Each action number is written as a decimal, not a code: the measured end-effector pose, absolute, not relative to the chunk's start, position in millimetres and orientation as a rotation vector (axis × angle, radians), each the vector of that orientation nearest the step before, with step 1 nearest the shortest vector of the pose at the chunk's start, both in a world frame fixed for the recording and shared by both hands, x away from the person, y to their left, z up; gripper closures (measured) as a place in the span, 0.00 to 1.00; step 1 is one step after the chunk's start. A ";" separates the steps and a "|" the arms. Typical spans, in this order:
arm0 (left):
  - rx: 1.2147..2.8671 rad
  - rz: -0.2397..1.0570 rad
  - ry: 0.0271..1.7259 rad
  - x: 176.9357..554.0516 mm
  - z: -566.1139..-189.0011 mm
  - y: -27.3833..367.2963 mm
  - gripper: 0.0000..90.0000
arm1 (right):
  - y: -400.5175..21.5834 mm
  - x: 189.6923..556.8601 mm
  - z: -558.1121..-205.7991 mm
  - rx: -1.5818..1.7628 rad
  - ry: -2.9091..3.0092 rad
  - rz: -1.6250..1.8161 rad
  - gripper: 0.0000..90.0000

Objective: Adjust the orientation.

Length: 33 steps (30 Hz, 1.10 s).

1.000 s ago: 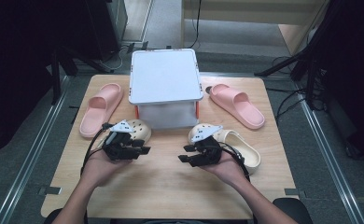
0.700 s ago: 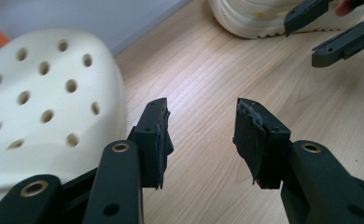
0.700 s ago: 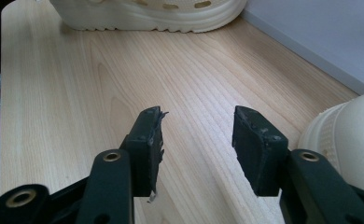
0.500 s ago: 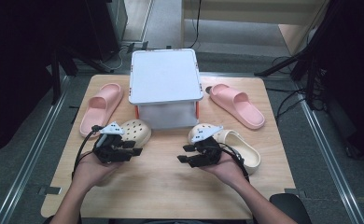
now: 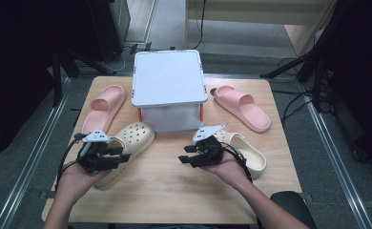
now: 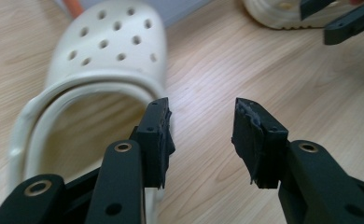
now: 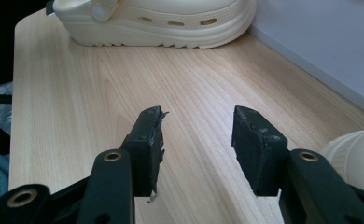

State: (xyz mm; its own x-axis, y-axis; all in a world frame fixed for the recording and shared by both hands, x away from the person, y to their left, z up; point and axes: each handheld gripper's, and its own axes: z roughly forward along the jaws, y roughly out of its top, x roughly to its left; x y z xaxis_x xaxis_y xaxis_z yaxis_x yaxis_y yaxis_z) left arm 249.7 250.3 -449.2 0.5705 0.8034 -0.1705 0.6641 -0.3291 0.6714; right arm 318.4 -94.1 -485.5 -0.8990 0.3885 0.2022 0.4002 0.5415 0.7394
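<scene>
Two cream clogs lie on the wooden table [image 5: 165,191]. The left clog [image 5: 132,139] [image 6: 106,56] [image 7: 161,18] points toward the box. My left gripper [image 5: 125,155] [image 6: 201,135] hovers over its heel end, aimed right. It is open and its jaws have just been closing slightly, with only bare wood between them. The right clog [image 5: 247,153] [image 6: 273,8] [image 7: 355,154] lies under the right hand. My right gripper [image 5: 182,159] [image 7: 196,144] [image 6: 348,21] points left across the table at the left clog and is open, holding nothing.
A white lidded box [image 5: 169,88] [image 7: 325,46] stands at the middle back. On either side of it lies a pink slipper, one on the left [image 5: 104,107] and one on the right [image 5: 242,108]. Bare wood lies between the two grippers.
My left gripper has moved left and a little toward the person, uncovering more of the left clog. The right gripper has stayed in place.
</scene>
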 end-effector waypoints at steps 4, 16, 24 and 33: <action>2.065 0.262 1.209 251.4 -453.7 260.6 0.62 | -93.4 317.1 -485.5 -0.696 -2.752 -1.311 0.59; 2.099 0.252 1.249 270.4 -480.9 252.0 0.74 | -94.3 318.2 -487.2 -0.714 -2.764 -1.297 0.59; 2.133 0.315 1.213 269.8 -478.4 245.5 0.86 | -93.6 317.4 -487.4 -0.711 -2.774 -1.288 0.59; 2.131 0.280 1.165 261.2 -469.0 231.6 0.86 | -93.4 316.9 -487.1 -0.708 -2.773 -1.293 0.59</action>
State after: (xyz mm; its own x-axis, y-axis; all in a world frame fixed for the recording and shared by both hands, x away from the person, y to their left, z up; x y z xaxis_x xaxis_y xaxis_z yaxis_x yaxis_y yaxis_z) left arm 261.2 231.6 -469.0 0.5756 0.8074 -0.1292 0.6602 -0.3656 0.6561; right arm 316.9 -93.4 -487.1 -0.8983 0.3980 0.1864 0.3986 0.5594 0.7268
